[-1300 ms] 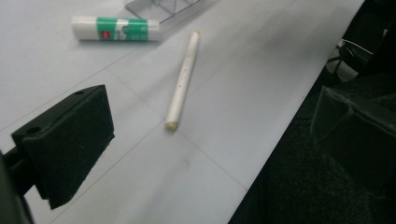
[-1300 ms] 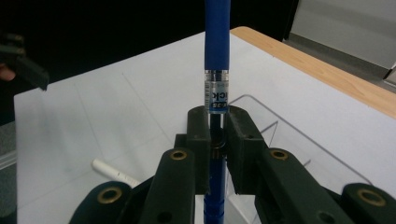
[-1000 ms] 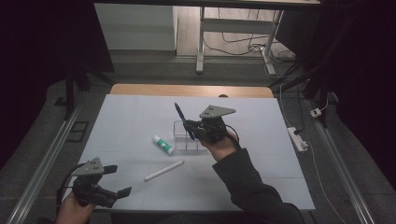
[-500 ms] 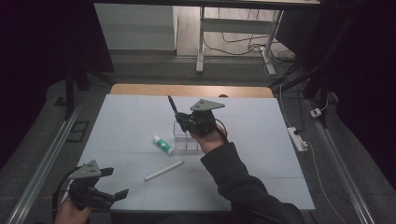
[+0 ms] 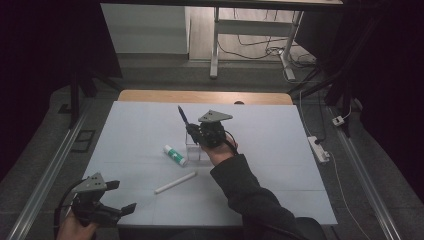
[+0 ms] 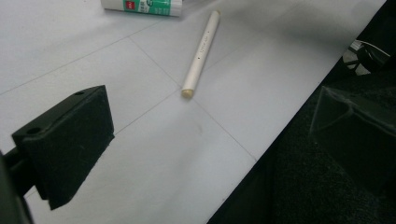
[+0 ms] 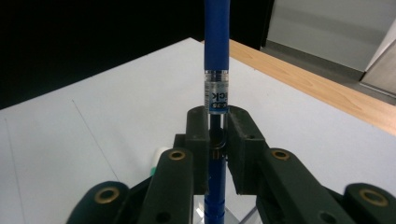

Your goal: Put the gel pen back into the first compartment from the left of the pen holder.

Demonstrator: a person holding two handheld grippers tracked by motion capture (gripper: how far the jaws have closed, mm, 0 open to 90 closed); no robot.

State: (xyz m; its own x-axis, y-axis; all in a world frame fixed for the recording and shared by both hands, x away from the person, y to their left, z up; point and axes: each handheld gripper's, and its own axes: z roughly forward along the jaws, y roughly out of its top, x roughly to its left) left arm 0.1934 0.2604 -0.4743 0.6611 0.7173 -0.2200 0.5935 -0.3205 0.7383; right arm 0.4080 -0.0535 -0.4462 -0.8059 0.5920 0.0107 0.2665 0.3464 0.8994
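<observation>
My right gripper (image 5: pixel 193 131) is shut on a blue pen (image 5: pixel 182 116), which stands almost upright and leans a little to the left. In the right gripper view the blue pen (image 7: pixel 216 56) runs straight up between the pads of my right gripper (image 7: pixel 217 135). Just below the hand stands a clear plastic holder (image 5: pixel 196 150). A white and green glue stick (image 5: pixel 174 155) lies to the holder's left, and a white pen (image 5: pixel 175 182) lies nearer the front. My left gripper (image 5: pixel 122 197) hovers open at the front left corner. In its own view, my left gripper (image 6: pixel 210 135) holds nothing.
A white mat (image 5: pixel 280 150) covers the table, with a wooden edge (image 5: pixel 200 96) at the back. The white pen (image 6: pixel 201 51) and glue stick (image 6: pixel 142 5) lie ahead of the left jaws, near the mat's front edge (image 6: pixel 280 135). A power strip (image 5: pixel 318 148) lies off the mat's right side.
My right gripper has carried the blue pen a little to the left and lower, over the clear holder. The left gripper has stayed put.
</observation>
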